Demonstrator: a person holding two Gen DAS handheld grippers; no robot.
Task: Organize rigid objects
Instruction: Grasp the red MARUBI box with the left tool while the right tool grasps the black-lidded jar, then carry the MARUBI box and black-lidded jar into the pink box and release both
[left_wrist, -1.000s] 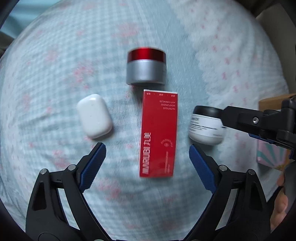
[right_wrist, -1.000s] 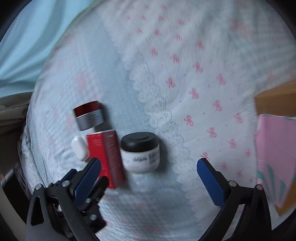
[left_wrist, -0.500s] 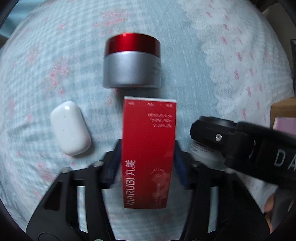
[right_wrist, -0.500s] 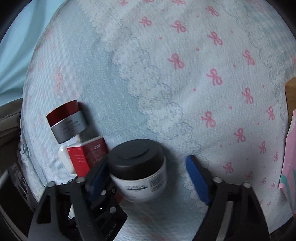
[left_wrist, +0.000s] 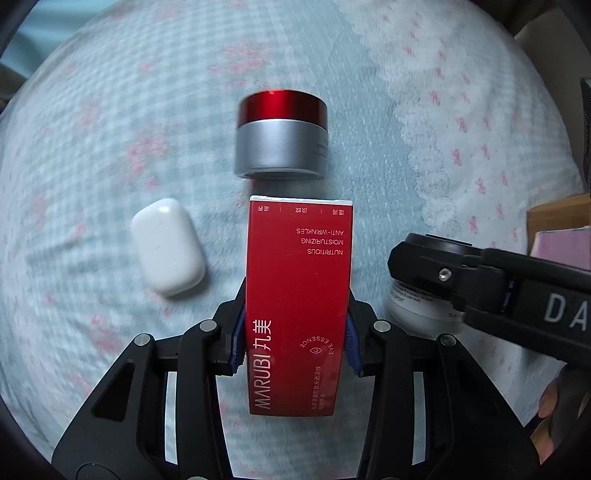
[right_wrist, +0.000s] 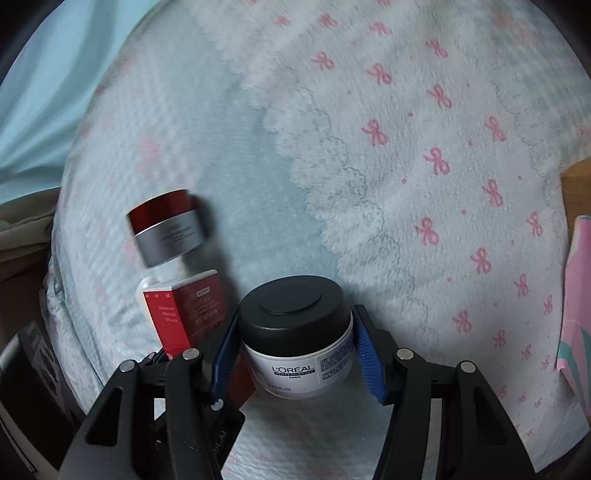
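A red carton (left_wrist: 299, 306) lies flat on the blanket, and my left gripper (left_wrist: 295, 336) points straight down, shut on its long sides. Just beyond the carton stands a silver jar with a red lid (left_wrist: 281, 138). A white pill-shaped case (left_wrist: 168, 245) lies to the carton's left. To the carton's right stands a white jar with a black lid (right_wrist: 295, 343). My right gripper (right_wrist: 295, 336) is closing on this jar, with both blue pads against its sides. The red carton (right_wrist: 184, 310) and silver jar (right_wrist: 166, 227) show at the left of the right wrist view.
Everything rests on a soft pale-blue blanket (right_wrist: 369, 110) with pink bows. A cardboard box (left_wrist: 557, 214) and a pink printed item (right_wrist: 576, 295) sit at the right edge. A person's hand (left_wrist: 550, 417) shows at lower right. Light-blue cloth (right_wrist: 55, 74) lies far left.
Both grippers stood wide open above the objects; each has come in and closed, the left on the red carton, the right around the white jar.
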